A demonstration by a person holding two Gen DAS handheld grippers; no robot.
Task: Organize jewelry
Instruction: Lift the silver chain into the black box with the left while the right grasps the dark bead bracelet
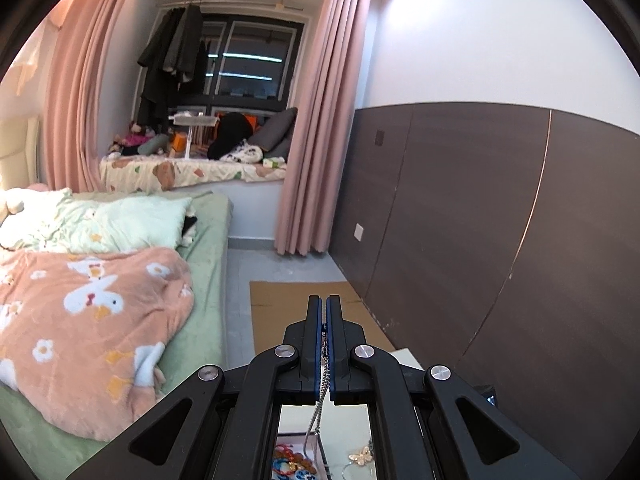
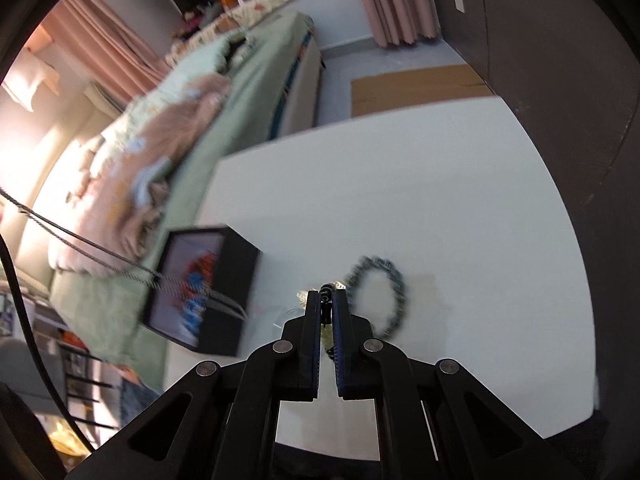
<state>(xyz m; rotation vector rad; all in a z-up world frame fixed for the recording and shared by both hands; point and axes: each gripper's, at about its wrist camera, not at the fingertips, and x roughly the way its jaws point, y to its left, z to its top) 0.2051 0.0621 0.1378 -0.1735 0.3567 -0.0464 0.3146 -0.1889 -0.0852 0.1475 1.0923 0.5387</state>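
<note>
White tabletop (image 2: 400, 184) stood beside a green-sheeted bed (image 1: 208, 240), and we take the table as landmark. Our left gripper (image 1: 324, 312), raised above it, was pinched together on a thin silver chain (image 1: 320, 412) that hung down toward a black open jewelry box (image 2: 236, 280) at the table's bed-side edge. Our right gripper (image 2: 328, 300) was clamped on a small dark beaded piece (image 2: 326, 308). Just beyond its tips, a dark beaded bracelet (image 2: 396, 280) lay blurred on the table.
</note>
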